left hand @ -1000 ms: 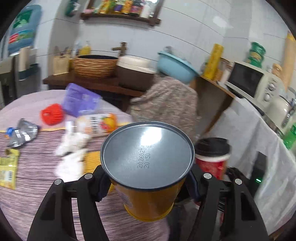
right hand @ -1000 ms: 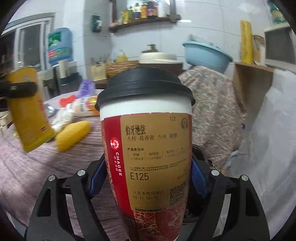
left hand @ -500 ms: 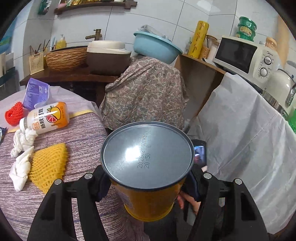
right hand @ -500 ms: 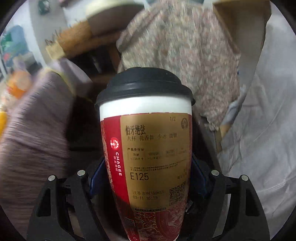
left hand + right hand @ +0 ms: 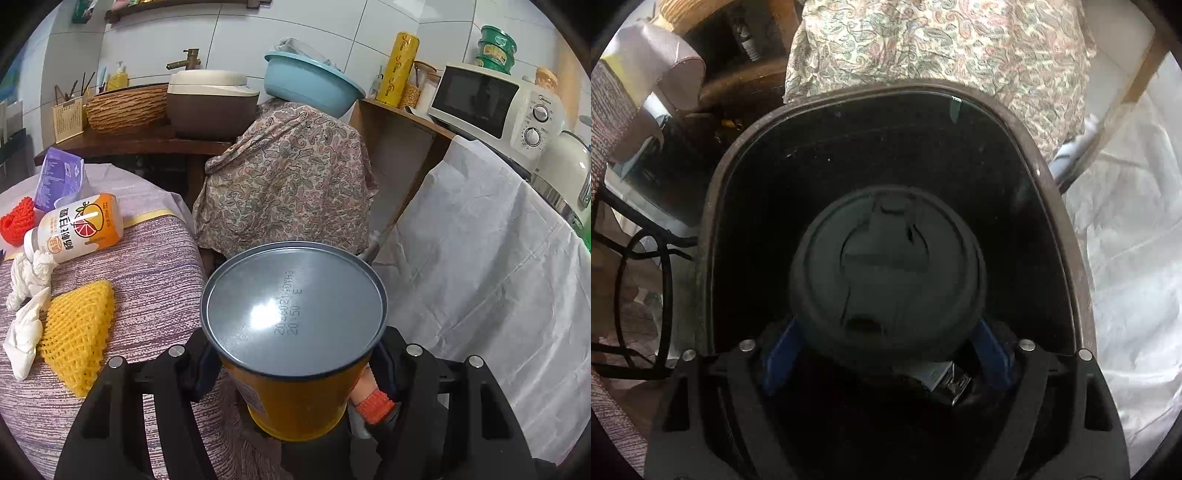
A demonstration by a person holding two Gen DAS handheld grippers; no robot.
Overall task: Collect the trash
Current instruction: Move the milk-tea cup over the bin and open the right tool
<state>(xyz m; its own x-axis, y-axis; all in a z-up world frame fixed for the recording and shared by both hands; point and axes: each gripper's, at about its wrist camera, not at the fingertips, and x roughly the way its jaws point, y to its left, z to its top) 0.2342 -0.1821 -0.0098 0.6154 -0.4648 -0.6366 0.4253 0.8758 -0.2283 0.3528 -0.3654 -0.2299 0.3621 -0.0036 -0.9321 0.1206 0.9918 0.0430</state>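
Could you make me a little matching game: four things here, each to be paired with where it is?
1 yellow can
2 black-lidded cup
3 juice bottle
4 blue basin

a lying on the table
b above the open bin
c atop the patterned cloth
d clamped in the left tongs

Pairs: 1-d, 2-b, 3-a, 4-c

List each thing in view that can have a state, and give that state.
can: gripped, base toward the camera
left gripper: shut on the can
bin: open
cup: lid on, over the bin's mouth
right gripper: jaws have just been opening, cup between them
bottle: lying on its side
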